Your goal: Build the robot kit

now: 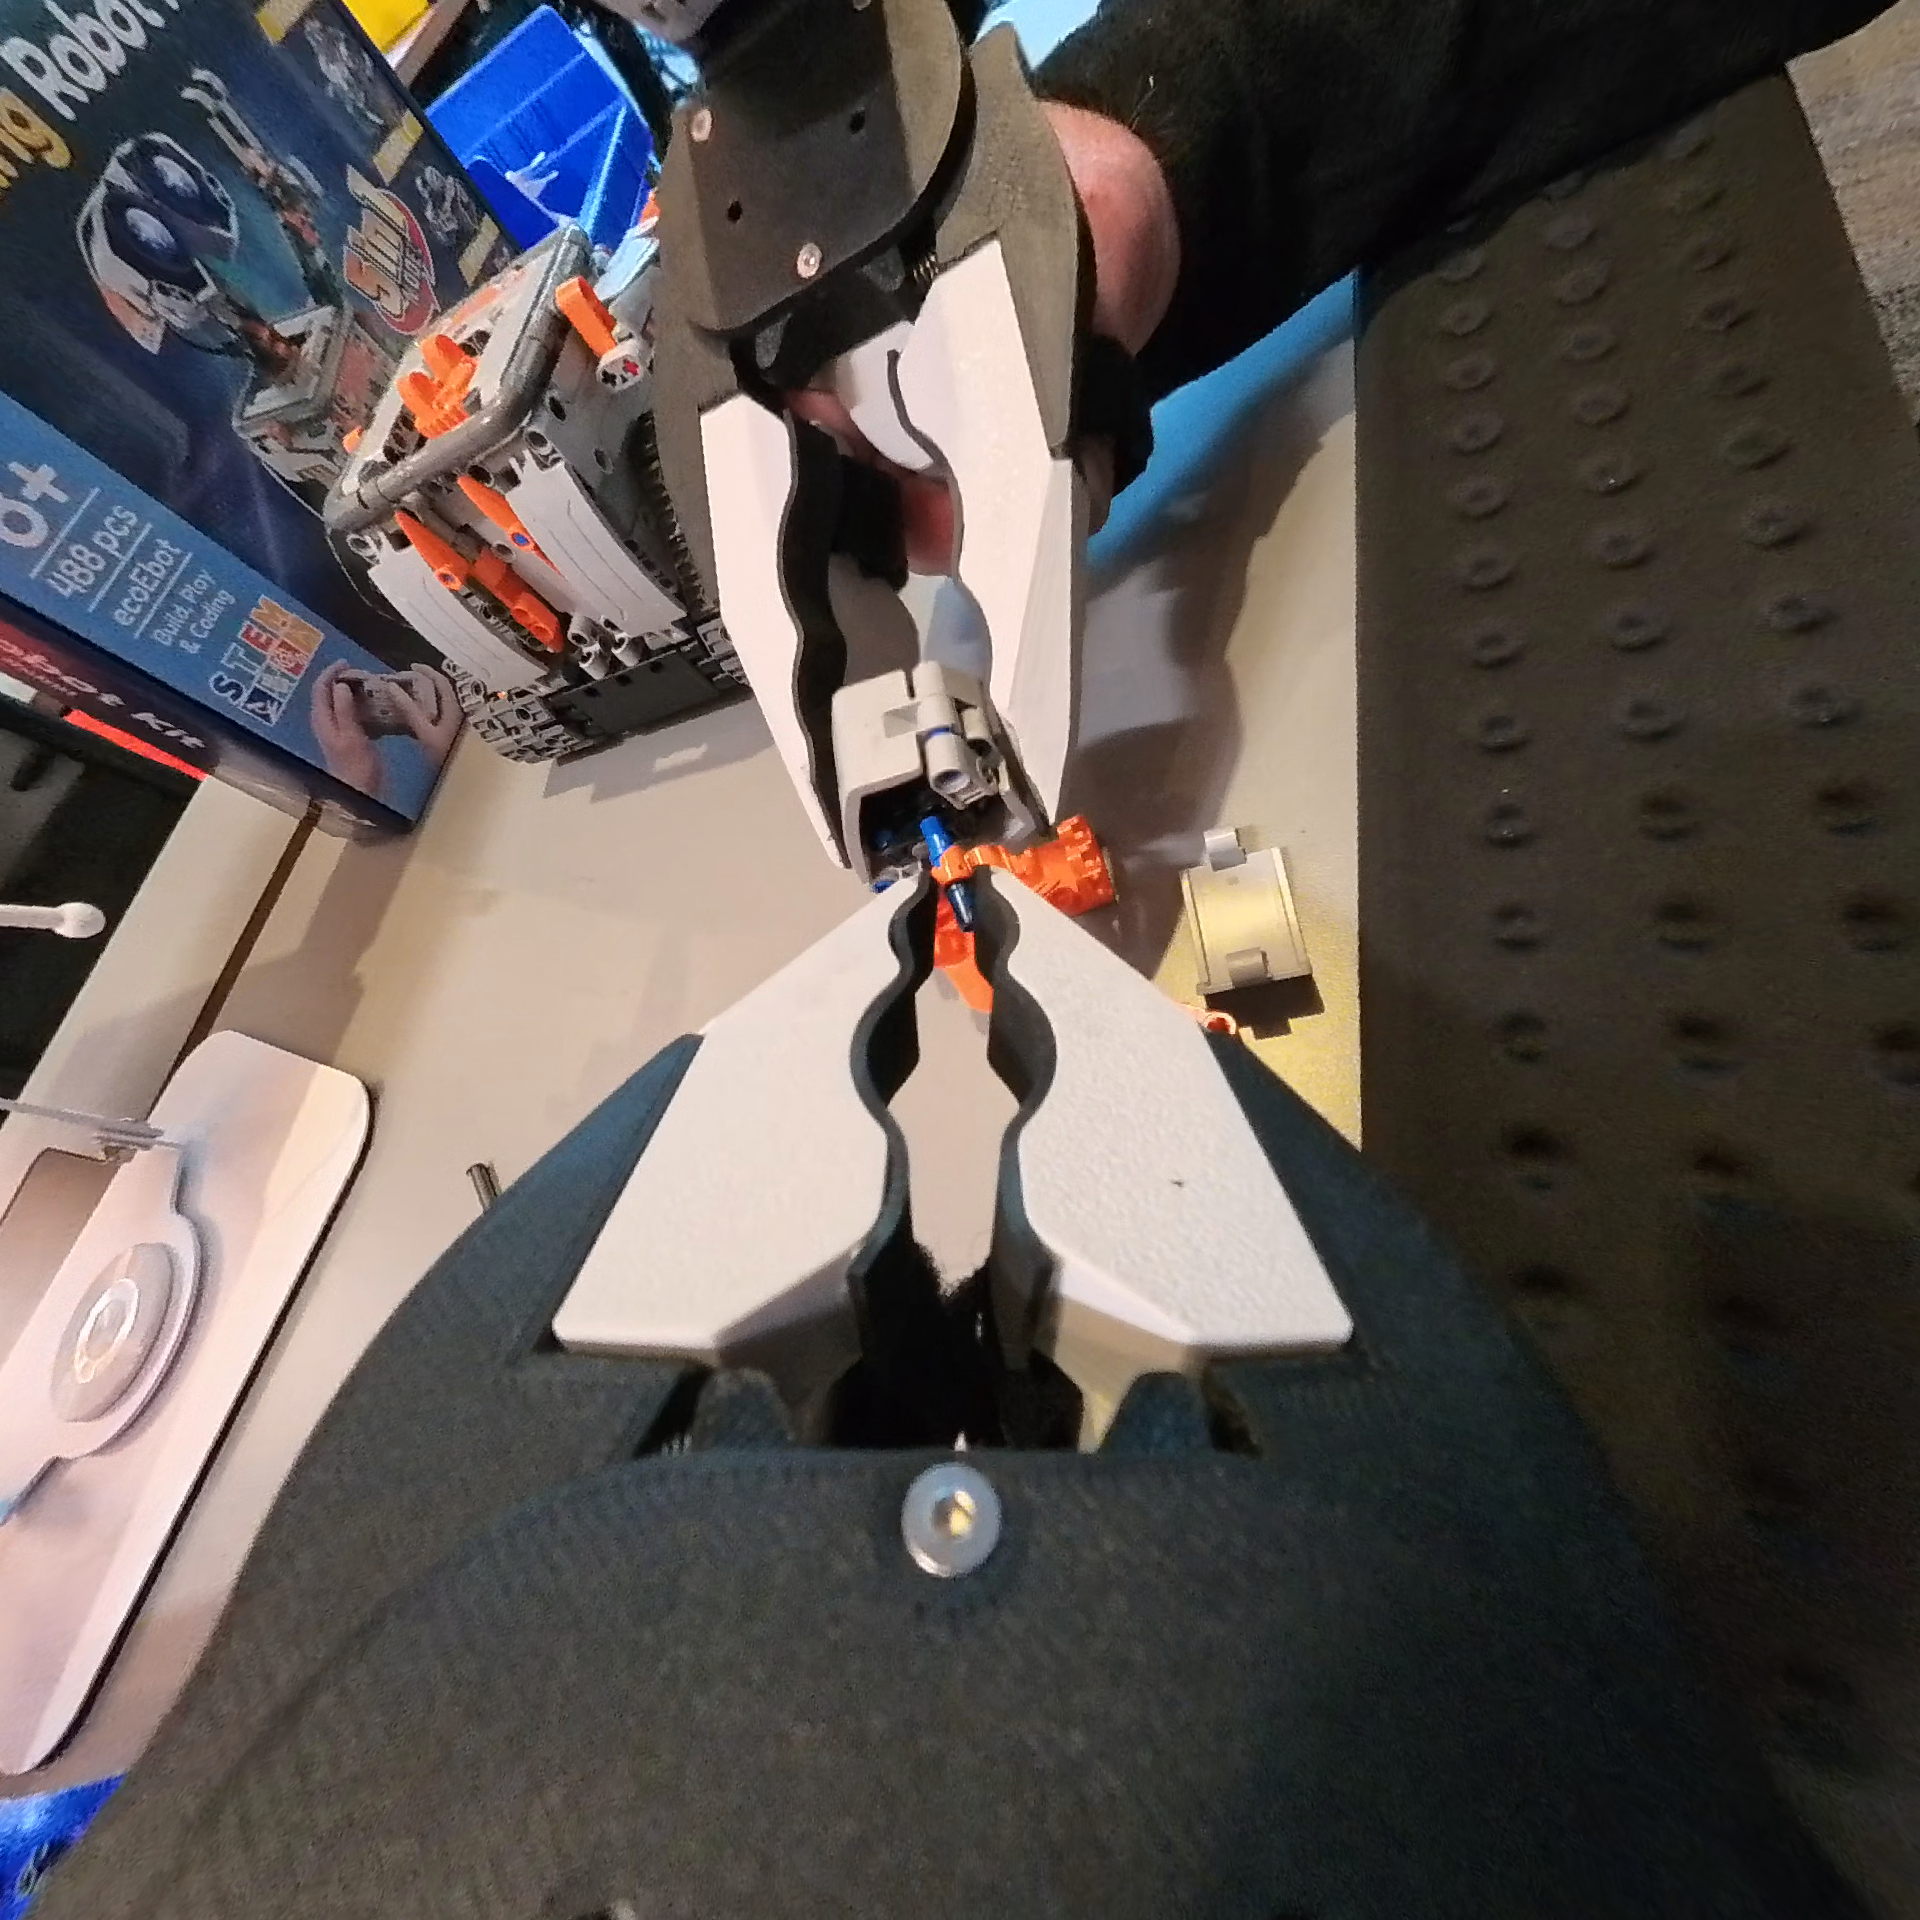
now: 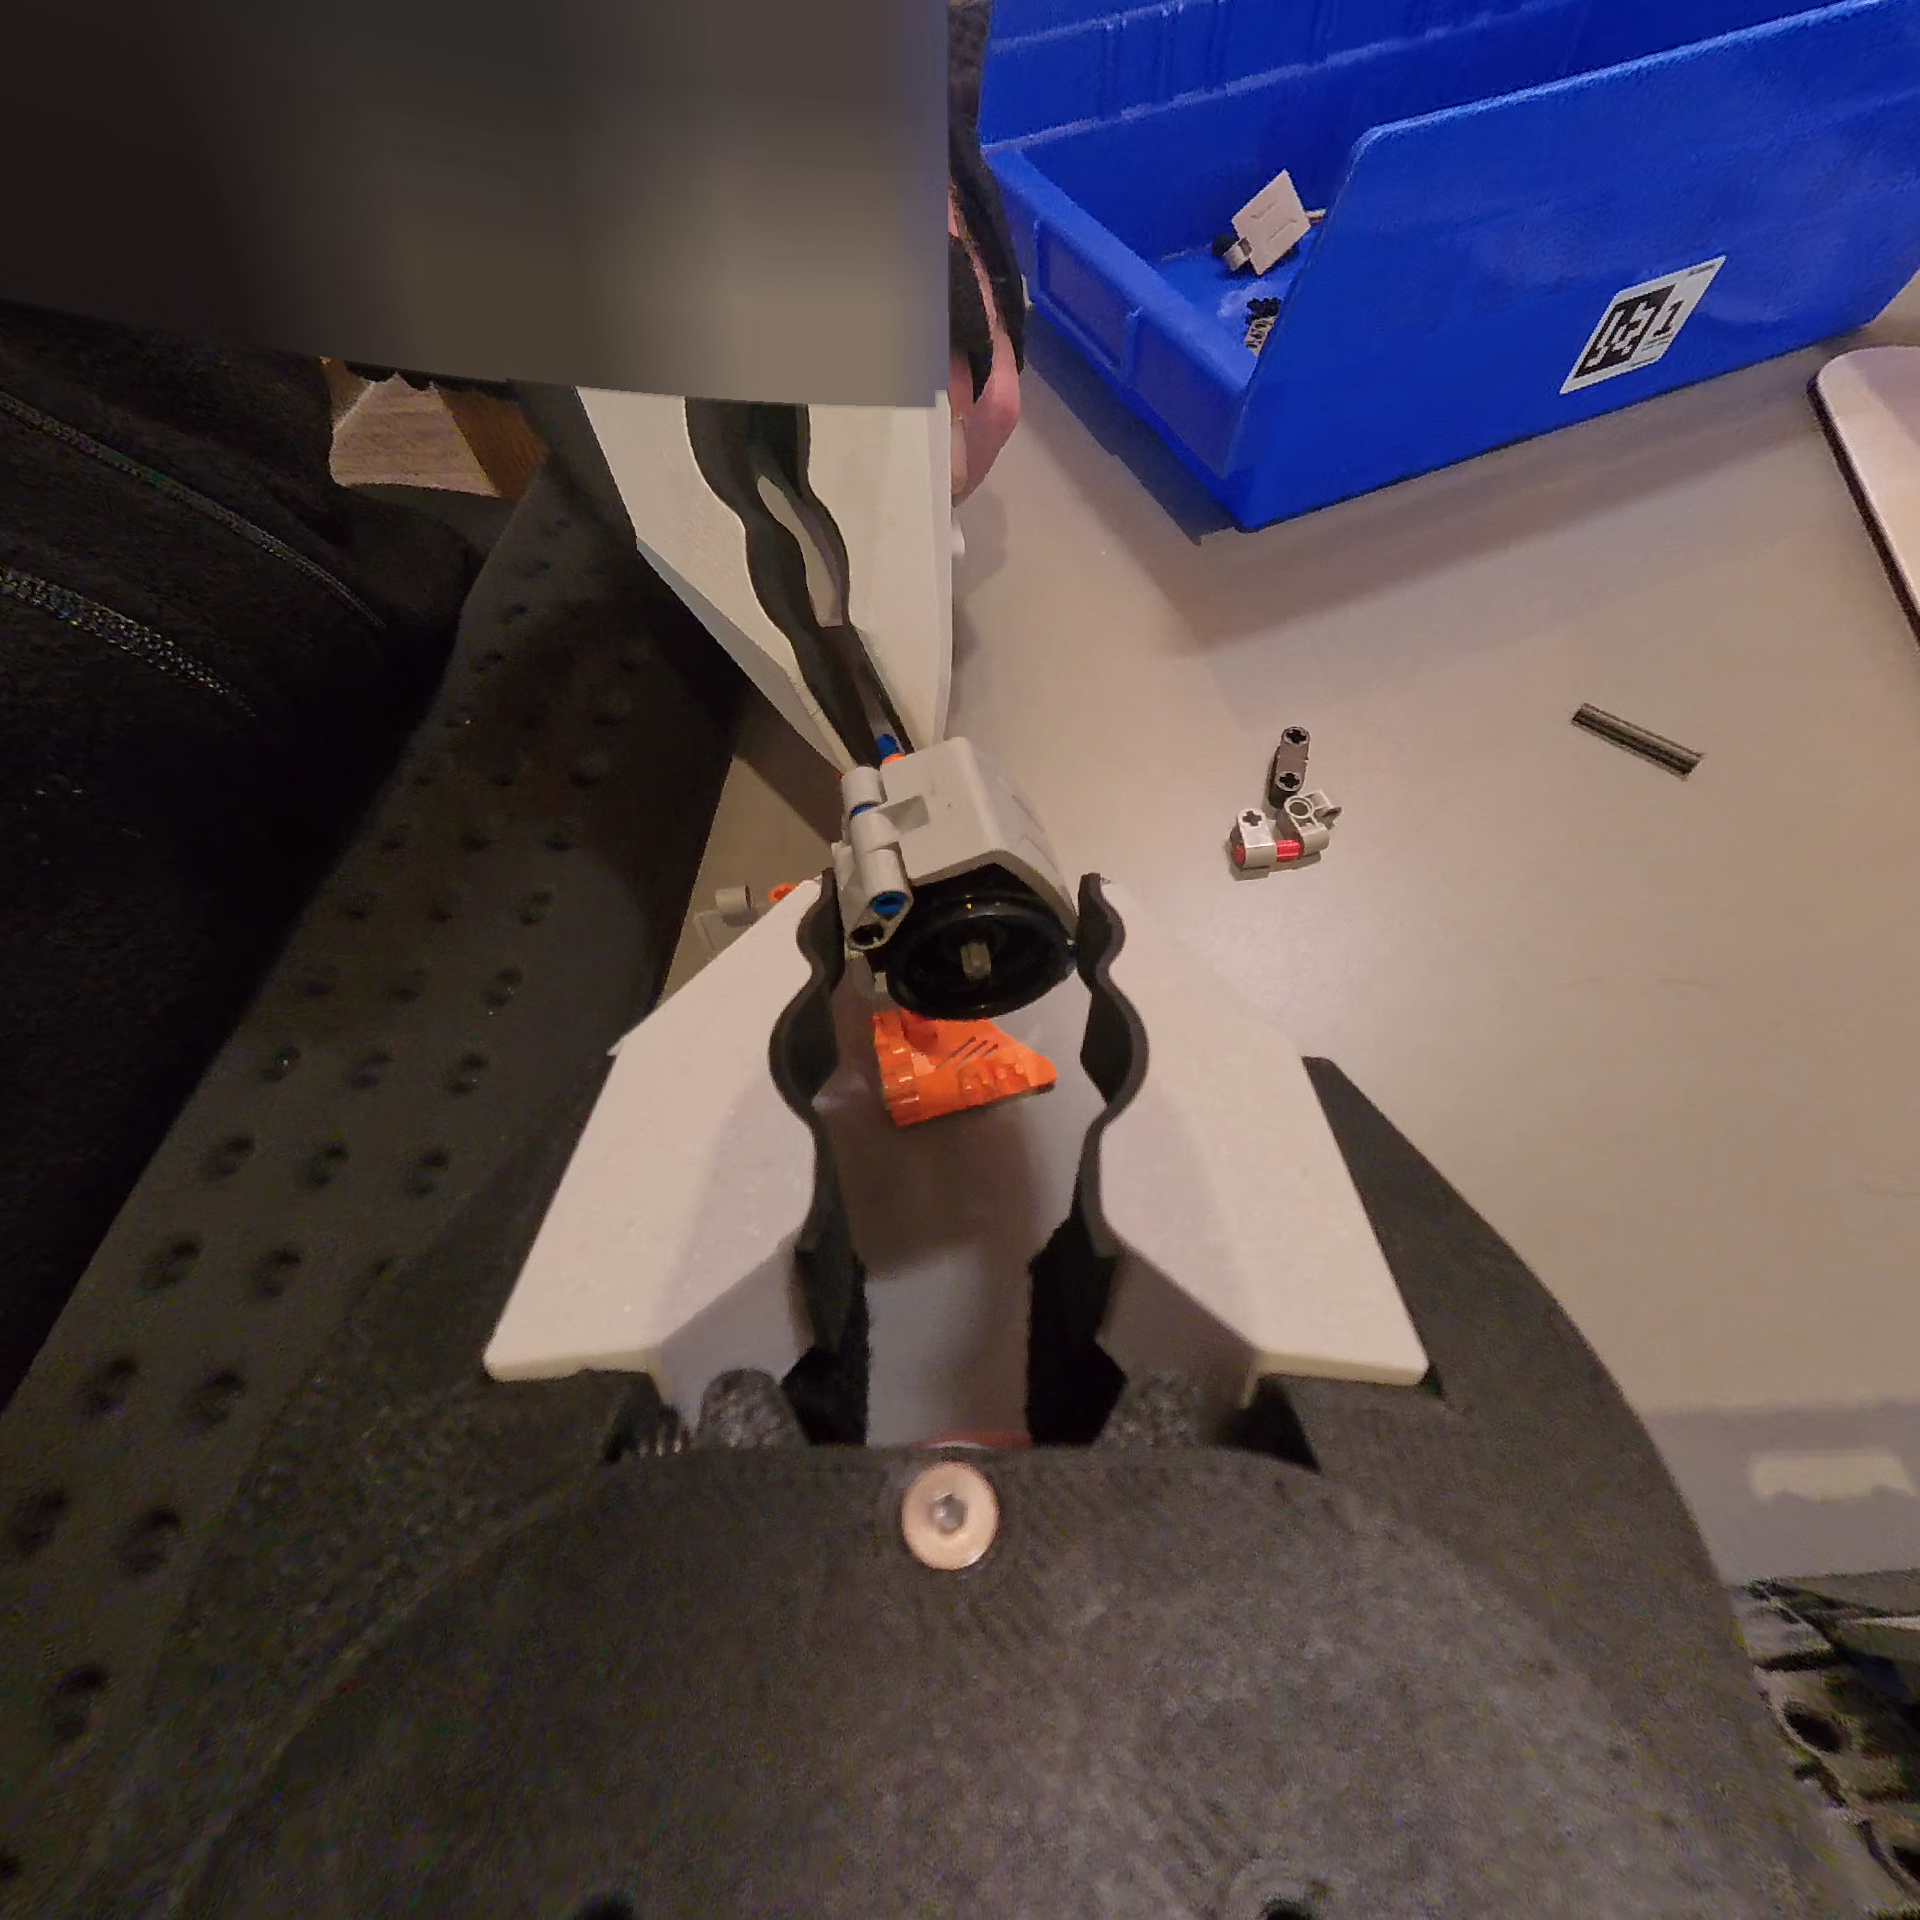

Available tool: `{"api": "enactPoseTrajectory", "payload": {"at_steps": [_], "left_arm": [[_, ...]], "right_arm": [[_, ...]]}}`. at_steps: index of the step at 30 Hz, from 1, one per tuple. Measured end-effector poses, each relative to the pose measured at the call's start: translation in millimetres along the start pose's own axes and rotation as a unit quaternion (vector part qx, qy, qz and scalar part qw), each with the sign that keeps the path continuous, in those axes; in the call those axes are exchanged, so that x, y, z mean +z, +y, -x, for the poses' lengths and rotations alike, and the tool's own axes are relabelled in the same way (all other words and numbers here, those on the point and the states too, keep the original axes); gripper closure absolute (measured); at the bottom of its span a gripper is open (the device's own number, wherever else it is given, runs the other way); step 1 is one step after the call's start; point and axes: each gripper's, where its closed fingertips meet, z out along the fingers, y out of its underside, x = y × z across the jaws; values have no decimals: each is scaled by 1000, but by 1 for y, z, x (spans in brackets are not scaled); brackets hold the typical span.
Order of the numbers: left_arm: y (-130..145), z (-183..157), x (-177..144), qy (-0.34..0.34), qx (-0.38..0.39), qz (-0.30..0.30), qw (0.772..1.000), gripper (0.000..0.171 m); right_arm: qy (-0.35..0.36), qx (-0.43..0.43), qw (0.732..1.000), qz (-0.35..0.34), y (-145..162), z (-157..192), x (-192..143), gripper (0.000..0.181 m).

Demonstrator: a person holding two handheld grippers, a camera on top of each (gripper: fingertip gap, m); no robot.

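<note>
right hand-held gripper (image 2: 956, 914) is clamped on a grey motor block (image 2: 956, 831). left hand-held gripper (image 1: 961, 904) pinches a blue pin (image 1: 951, 868) at the block's end, above an orange piece (image 2: 961, 1070) on the surface (image 2: 1455, 1039). blue bin (image 2: 1455, 260) sits far right.

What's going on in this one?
A person works two handheld tools over a table. The right tool grips a grey motor, held above the table. The left tool is pinched on a blue pin at the motor's end. An orange part lies underneath; loose parts and a blue bin sit nearby.
</note>
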Motion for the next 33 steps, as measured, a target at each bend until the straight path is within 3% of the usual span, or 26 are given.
{"api": "enactPoseTrajectory", "payload": {"at_steps": [33], "left_arm": [[-1,2,0,-3,-13,-10,1000,168]], "right_arm": [[4,8,1000,-4,0,-2,0,138]]}}
